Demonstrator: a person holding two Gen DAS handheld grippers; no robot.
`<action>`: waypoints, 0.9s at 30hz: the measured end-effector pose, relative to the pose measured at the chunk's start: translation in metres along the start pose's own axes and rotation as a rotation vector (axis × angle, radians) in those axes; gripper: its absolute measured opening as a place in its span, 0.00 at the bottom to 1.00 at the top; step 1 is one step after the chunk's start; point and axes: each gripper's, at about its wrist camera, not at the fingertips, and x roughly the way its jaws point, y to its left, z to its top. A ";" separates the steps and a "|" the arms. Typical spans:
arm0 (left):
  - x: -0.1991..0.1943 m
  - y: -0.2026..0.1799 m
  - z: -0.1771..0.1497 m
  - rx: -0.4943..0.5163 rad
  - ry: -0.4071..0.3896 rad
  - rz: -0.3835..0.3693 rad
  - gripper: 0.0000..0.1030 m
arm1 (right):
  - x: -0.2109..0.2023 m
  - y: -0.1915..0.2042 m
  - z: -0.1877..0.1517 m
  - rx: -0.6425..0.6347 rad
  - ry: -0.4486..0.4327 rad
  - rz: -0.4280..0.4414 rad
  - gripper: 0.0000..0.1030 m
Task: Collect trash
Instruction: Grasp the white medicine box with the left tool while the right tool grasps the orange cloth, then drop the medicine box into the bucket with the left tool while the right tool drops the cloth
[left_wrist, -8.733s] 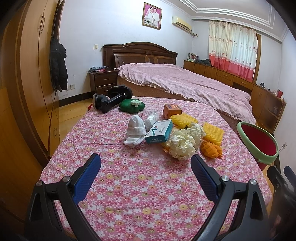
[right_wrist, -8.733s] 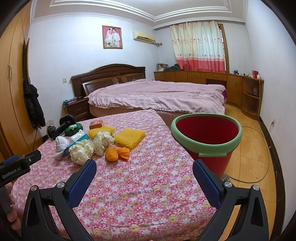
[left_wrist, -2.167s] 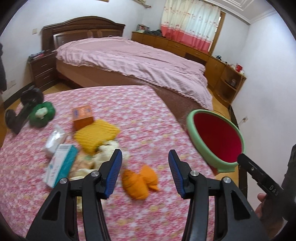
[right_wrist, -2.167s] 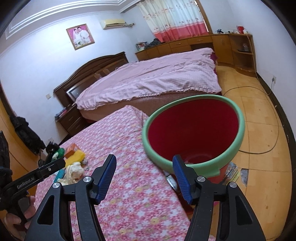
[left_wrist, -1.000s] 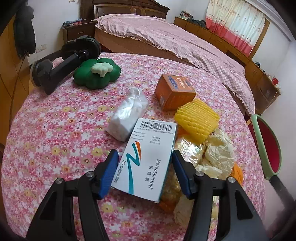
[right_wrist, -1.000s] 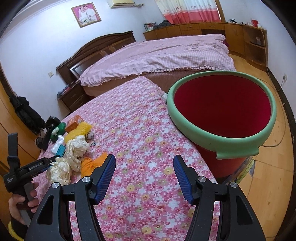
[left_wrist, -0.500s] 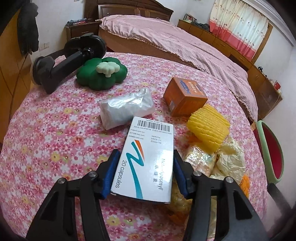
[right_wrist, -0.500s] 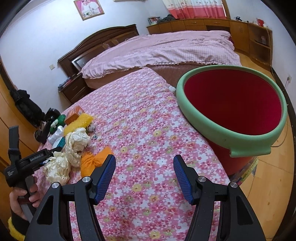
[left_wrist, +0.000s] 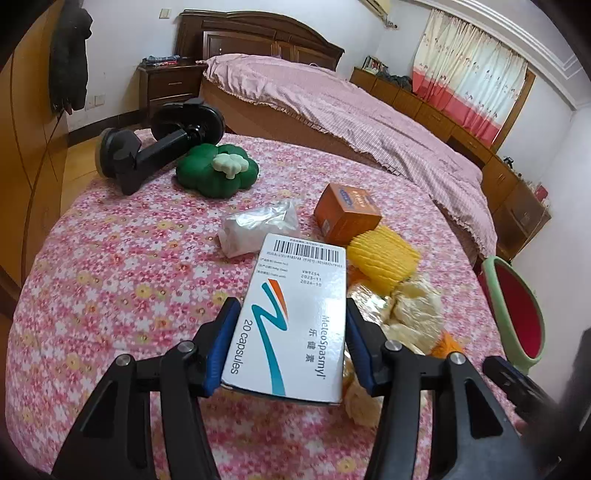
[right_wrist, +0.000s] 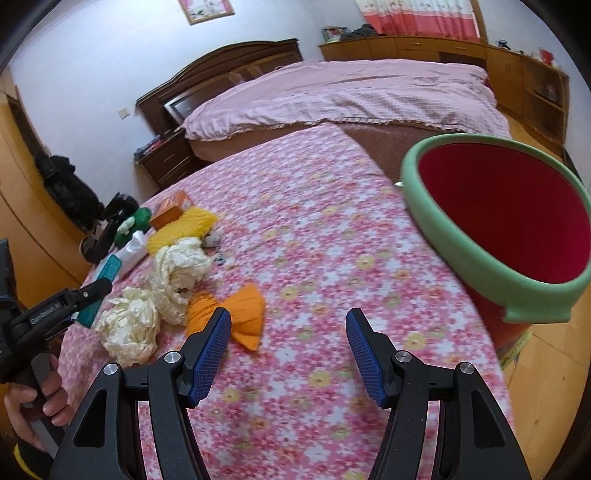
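Trash sits in a small heap on the flowery table cloth (left_wrist: 110, 280), and one piece is already being picked up. The left gripper (left_wrist: 290, 343) has its two blue pads pressed on the long sides of a white medicine box (left_wrist: 291, 317). The pads grip the narrow way across the box, so the flat box fits between them and cannot slide out. The box looks a little lifted and tipped up at the far end, but I cannot tell if its back edge touches the cloth.

The rest of the trash is just beside it: a clear plastic bag (left_wrist: 258, 227), an orange box (left_wrist: 347, 216), a yellow foam net (left_wrist: 382, 258) and some crumpled cream paper (left_wrist: 413, 306). A green cushion (left_wrist: 216, 171) and a black holder (left_wrist: 155, 151) lie farther back, and they may not be trash.

The right gripper (right_wrist: 288, 349) hangs above the cloth with its pads partly apart and nothing between them. It points near an orange scrap (right_wrist: 236, 314), maybe to take that one.

The red bin (right_wrist: 502, 225) with the green rim stands at the table's edge, close enough for things to be dropped in. I think the box goes there.
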 end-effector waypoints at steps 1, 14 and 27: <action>-0.003 0.000 -0.001 -0.002 -0.003 -0.004 0.54 | 0.003 0.003 0.000 -0.007 0.004 0.005 0.64; -0.011 0.004 -0.014 -0.036 0.015 -0.050 0.54 | 0.033 0.029 -0.006 -0.008 0.045 0.111 0.38; -0.022 -0.021 -0.016 0.003 -0.012 -0.081 0.54 | 0.010 0.028 -0.015 -0.016 0.008 0.154 0.18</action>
